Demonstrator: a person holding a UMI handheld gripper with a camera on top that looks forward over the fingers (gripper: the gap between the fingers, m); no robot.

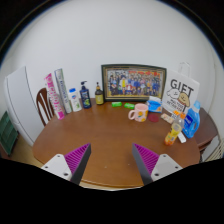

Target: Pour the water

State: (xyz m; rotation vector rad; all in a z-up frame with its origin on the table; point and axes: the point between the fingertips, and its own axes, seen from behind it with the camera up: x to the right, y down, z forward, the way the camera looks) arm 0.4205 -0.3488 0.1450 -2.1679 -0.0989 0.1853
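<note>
Gripper view is showing the tongs [110, 165] hovering wide open and gripping nothing over the round worktop [100, 135], while the upright bottle [192, 123] and cup [139, 113] are standing well ahead, off to their right.

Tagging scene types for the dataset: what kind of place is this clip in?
Probably a home dining or living corner. A round wooden table against a white wall holds a framed group photo, a mug and toiletry-type bottles, with a wooden chair beside it. The gripper hangs open over the table, holding nothing.
</note>
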